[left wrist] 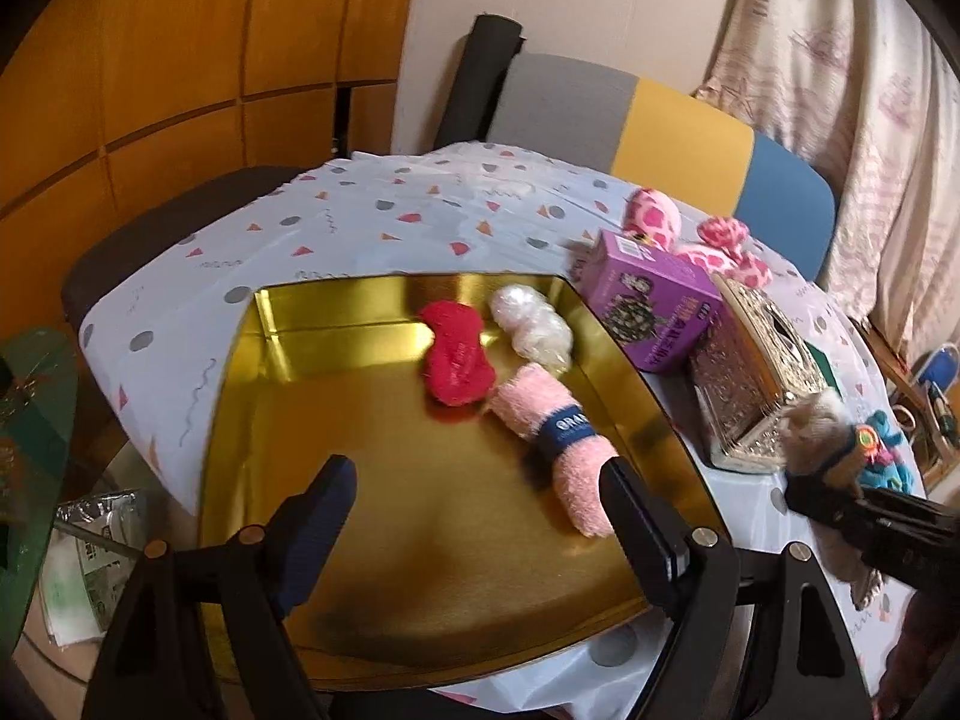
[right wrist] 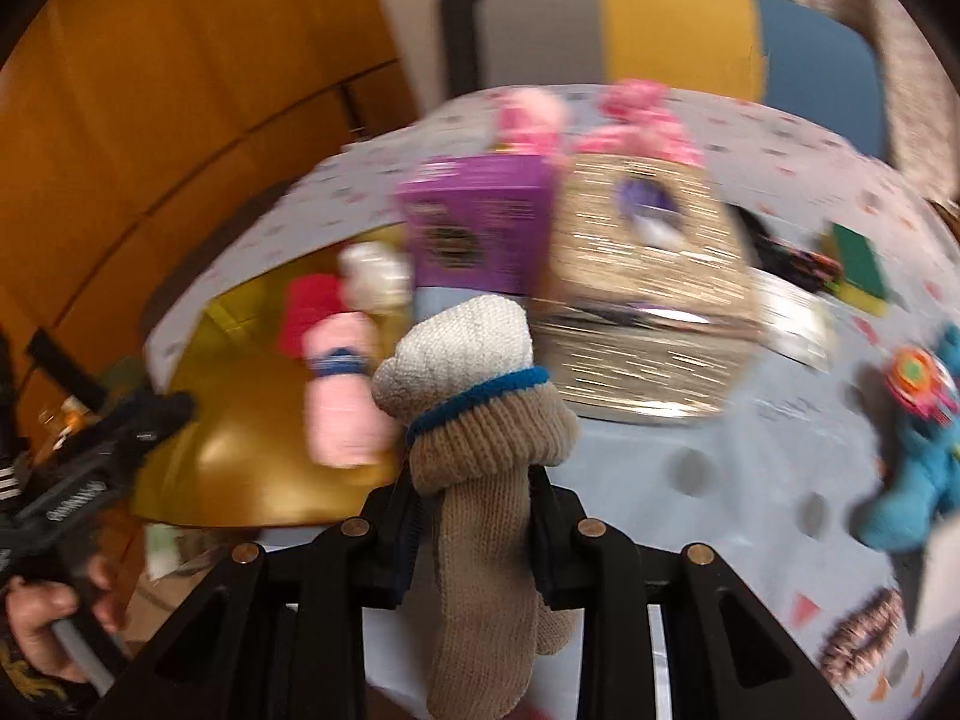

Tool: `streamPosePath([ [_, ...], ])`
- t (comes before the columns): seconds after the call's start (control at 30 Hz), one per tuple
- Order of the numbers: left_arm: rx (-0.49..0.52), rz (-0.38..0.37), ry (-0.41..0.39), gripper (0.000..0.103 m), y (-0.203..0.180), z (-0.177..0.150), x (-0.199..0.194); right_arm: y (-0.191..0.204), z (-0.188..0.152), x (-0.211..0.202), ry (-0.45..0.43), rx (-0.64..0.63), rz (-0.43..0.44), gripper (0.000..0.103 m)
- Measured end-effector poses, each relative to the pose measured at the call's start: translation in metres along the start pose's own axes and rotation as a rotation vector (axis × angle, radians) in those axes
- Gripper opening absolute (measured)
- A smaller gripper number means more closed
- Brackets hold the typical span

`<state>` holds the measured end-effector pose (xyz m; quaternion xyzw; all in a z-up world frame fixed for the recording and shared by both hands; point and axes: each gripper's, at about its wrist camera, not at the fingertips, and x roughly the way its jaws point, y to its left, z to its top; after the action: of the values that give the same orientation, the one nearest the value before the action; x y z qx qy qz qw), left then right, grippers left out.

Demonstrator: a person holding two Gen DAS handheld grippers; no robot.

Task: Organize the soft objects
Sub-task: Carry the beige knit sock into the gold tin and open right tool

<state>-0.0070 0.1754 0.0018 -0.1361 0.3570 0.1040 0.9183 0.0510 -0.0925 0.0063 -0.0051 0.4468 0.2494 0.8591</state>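
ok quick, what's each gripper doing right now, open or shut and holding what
left gripper: open, nothing between its fingers, over the gold tray.
right gripper: shut on the rolled beige sock, lifted off the table.

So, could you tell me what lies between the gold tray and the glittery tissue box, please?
The purple box stands between them in the left wrist view, beside the gold tray's right rim and against the glittery tissue box.

purple box [right wrist: 480,222] blurred; sock's [right wrist: 480,480] toe cut off
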Motion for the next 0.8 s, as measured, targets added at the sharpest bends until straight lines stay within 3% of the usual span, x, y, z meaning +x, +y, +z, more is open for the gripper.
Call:
streamPosePath([
  [0.27,-0.135,0.092,-0.051,0.084,0.057,0.011,-0.013,0.081,0.020,0.049,0.128,-0.093,0.206,0.029],
  [0.43,-0.174,0.138,-0.056,0.084,0.079,0.008,-0.016,0.122,0.022,0.089,0.205,-0.144,0.223,0.030],
  [0.57,-0.162,0.133,-0.042,0.084,0.076,0.007,-0.012,0.135,0.019,0.116,0.242,-0.174,0.191,0.032],
  [0.67,-0.150,0.118,-0.035,0.084,0.071,0.006,-0.011,0.131,0.017,0.139,0.272,-0.191,0.078,0.034],
  [0.8,-0.130,0.100,-0.022,0.084,0.062,0.006,-0.007,0.115,0.017,0.144,0.254,-0.147,0.013,0.041],
])
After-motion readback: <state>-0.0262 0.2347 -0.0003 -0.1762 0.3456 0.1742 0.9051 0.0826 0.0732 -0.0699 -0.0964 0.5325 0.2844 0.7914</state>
